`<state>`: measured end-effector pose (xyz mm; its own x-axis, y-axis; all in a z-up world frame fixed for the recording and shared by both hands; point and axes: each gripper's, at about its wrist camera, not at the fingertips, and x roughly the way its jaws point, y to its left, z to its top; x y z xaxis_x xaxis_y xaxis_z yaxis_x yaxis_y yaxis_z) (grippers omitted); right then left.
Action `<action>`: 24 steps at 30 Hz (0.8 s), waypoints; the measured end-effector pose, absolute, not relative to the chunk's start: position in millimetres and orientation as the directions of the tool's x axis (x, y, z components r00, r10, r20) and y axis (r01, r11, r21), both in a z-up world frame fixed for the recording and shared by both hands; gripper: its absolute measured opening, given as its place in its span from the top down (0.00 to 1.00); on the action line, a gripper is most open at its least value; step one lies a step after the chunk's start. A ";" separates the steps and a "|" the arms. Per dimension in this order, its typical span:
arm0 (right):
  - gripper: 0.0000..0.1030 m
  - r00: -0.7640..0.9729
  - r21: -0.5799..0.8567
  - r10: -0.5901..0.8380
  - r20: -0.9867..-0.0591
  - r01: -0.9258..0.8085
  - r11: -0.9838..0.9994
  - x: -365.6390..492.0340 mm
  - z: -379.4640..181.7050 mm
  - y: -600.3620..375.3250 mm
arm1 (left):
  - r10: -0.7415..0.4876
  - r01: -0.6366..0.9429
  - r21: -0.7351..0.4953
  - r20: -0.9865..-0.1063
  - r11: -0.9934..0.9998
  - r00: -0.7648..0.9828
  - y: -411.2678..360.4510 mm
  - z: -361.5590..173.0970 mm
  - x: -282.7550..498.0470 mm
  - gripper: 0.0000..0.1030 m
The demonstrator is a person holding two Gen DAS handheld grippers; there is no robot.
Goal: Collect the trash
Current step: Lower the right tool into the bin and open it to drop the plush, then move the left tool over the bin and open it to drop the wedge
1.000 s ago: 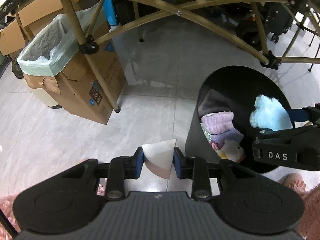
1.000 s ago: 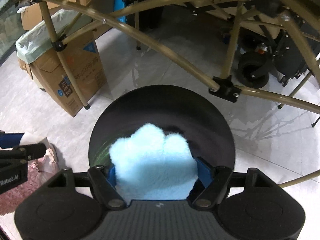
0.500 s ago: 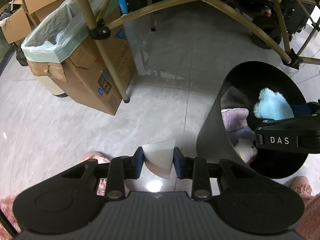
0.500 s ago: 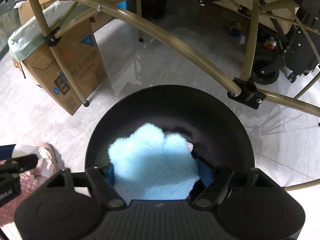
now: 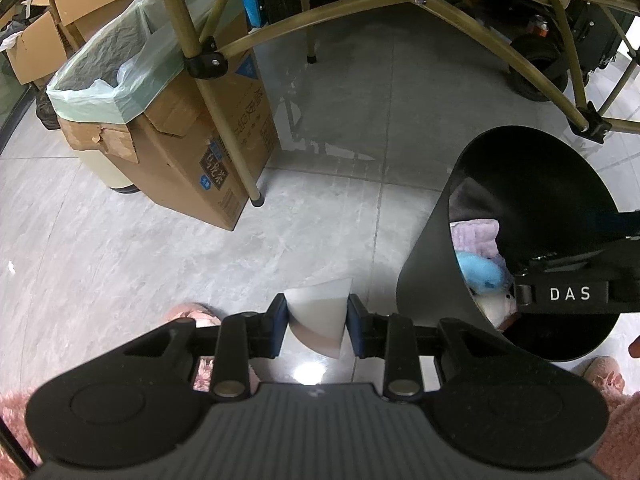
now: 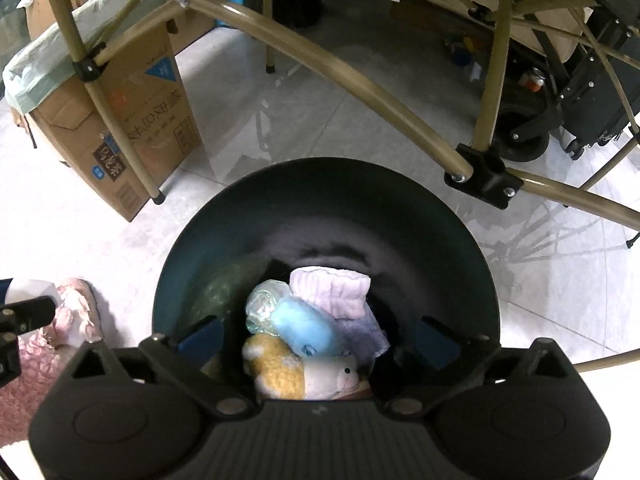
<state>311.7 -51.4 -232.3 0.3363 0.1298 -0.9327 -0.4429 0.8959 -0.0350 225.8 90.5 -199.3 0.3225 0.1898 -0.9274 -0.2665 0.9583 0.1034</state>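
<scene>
now right gripper point(image 6: 318, 338) gapes over bin point(image 6: 400, 216); left gripper point(image 5: 316, 320) pinches paper point(image 5: 318, 316).

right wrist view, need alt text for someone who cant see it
The open right tongs hang over a black bin holding a blue plush toy, a lilac cloth and a yellow-and-white plush.

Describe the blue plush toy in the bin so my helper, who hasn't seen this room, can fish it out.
Look into the round black bin. The fluffy sky-blue plush toy tops the pile, above a yellow-and-white plush animal, beside a lilac towel. It's the only blue furry item.
</scene>
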 end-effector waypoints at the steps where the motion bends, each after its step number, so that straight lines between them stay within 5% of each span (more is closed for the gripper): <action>1: 0.00 0.339 -0.035 0.131 -0.931 -0.444 0.896 311.3 -230.9 -52.4 | 0.187 -0.263 0.102 -0.927 0.959 0.324 89.2 -198.8 225.9 0.70; 24: 0.00 0.466 -0.085 0.088 -0.880 -0.338 0.937 306.3 -181.0 -129.0 | 0.110 -0.140 0.060 -0.918 0.988 0.380 34.5 -177.7 233.3 0.70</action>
<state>306.3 -129.0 -181.0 0.4665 0.0882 -0.8801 -0.3376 0.9374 -0.0850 233.3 34.5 -177.7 0.3800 0.1098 -0.9185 -0.1398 0.9883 0.0603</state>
